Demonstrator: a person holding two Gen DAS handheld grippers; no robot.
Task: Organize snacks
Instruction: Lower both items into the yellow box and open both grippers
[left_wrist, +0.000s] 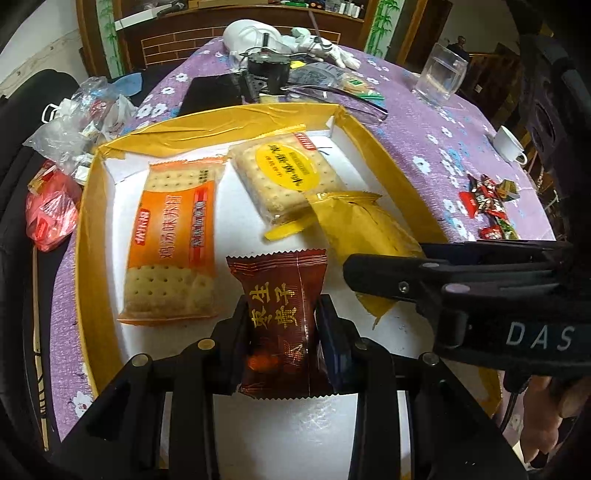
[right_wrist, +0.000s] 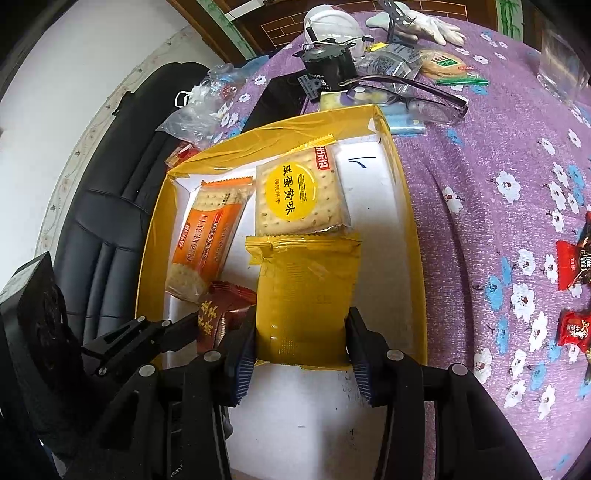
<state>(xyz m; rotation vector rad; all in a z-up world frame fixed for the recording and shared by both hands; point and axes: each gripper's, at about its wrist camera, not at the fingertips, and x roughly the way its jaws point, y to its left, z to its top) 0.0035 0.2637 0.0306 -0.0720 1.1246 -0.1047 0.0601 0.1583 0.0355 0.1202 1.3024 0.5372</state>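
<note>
A yellow-walled box (left_wrist: 88, 206) with a white floor holds an orange cracker pack (left_wrist: 173, 243) at left and a clear cracker pack with a yellow round label (left_wrist: 288, 177) at the back. My left gripper (left_wrist: 282, 332) is shut on a dark brown snack packet (left_wrist: 284, 314) over the box floor. My right gripper (right_wrist: 301, 332) is shut on a plain yellow packet (right_wrist: 306, 291) just right of it, also seen in the left wrist view (left_wrist: 362, 229). The box (right_wrist: 406, 229), orange pack (right_wrist: 207, 243), labelled pack (right_wrist: 295, 192) and brown packet (right_wrist: 221, 314) show in the right wrist view.
Red and dark wrapped candies (left_wrist: 487, 206) lie on the purple flowered tablecloth right of the box, also in the right wrist view (right_wrist: 576, 258). Behind the box are glasses (right_wrist: 406, 96), a black device (left_wrist: 266, 70), a clear glass (left_wrist: 439, 74) and a white cup (left_wrist: 509, 144). Plastic bags (left_wrist: 70, 125) lie left.
</note>
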